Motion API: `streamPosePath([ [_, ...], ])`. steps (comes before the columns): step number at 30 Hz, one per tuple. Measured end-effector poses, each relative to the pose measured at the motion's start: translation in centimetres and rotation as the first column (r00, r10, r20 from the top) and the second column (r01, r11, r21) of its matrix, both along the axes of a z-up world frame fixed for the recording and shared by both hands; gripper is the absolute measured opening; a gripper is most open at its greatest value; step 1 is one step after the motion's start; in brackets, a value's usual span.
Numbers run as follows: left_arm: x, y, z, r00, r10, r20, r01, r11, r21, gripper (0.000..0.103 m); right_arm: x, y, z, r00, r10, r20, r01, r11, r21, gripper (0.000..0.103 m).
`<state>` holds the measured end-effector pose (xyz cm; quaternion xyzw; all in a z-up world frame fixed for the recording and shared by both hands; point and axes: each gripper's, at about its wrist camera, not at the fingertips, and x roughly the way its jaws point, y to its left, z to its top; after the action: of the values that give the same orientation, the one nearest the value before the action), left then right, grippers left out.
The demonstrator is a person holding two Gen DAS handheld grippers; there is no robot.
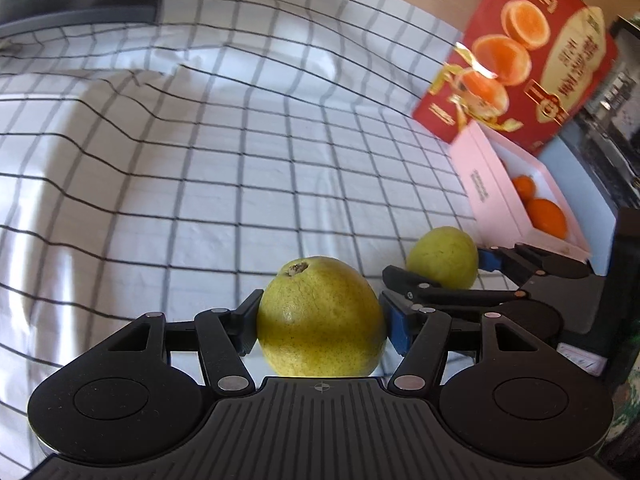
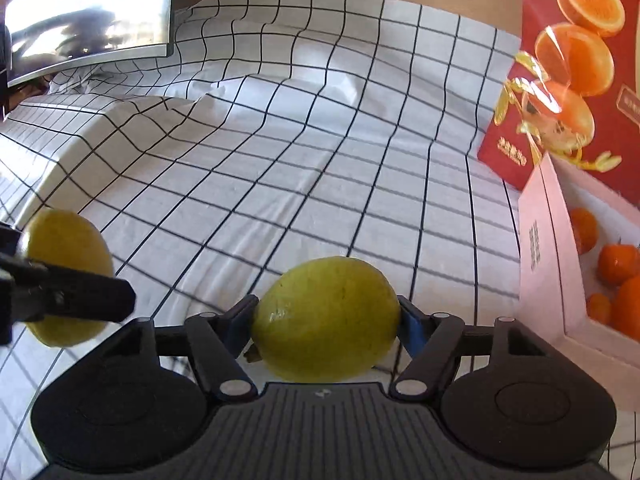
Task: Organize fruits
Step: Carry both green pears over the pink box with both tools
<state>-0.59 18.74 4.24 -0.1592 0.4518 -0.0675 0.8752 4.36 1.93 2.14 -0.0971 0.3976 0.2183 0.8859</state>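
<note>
In our left gripper (image 1: 320,320) we hold a yellow-green pear (image 1: 320,318), the fingers closed against its two sides and its stem end turned up and away from us. Just to the right, our right gripper (image 2: 326,320) is clamped the same way on a second pear (image 2: 326,320), which lies sideways between the blue pads (image 2: 412,330). From the right wrist view the first pear shows at the far left, partly behind a black finger of the left gripper. Both fruits sit above a white cloth with a black grid (image 1: 240,160), rumpled into folds farther back. Off to the right, near the second pear, we see a pale pink box (image 1: 496,184) with several oranges (image 1: 546,216) lying inside. Behind it stands a red carton (image 1: 532,52) printed with halved oranges. At the far left of the right wrist view a dark screen (image 2: 88,12) rises at the cloth's far edge
</note>
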Motion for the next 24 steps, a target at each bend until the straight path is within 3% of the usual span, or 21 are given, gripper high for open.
streamPosePath([
  [10,0.8,-4.3,-1.7,0.984,-0.176,-0.04,0.174,0.984,-0.032,0.067,-4.0,-6.8,1.6,0.99,-0.144,-0.01,0.144,0.99,0.008,0.072],
  [24,3.4,-11.2,-0.8,0.925,-0.379,-0.015,0.379,0.925,-0.043,0.067,-7.1,-13.2,1.2,0.928,-0.368,-0.052,0.369,0.929,0.015,0.072],
])
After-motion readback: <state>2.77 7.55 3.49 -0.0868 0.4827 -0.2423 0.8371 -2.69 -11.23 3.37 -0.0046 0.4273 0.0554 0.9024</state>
